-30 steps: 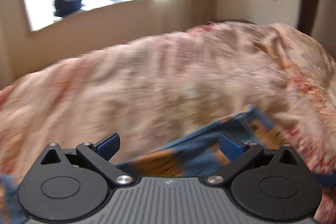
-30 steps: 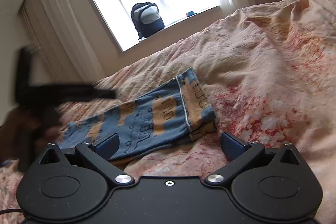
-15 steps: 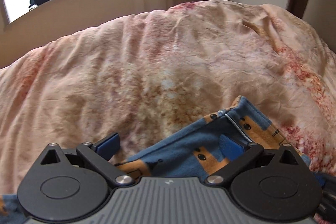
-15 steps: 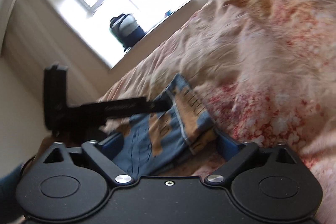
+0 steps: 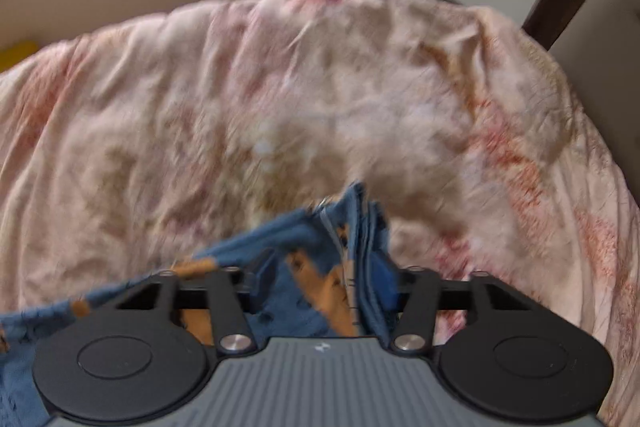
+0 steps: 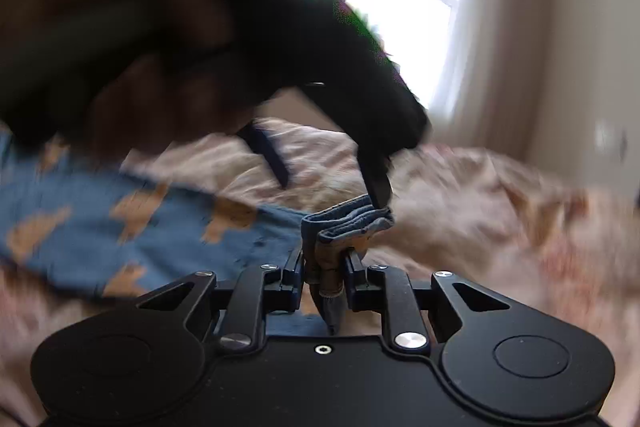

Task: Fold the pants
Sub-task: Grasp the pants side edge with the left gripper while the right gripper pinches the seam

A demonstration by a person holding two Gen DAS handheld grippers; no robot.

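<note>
Open bedspread (image 5: pixel 280 99) beyond pants (image 5: pixel 304 247)
</note>
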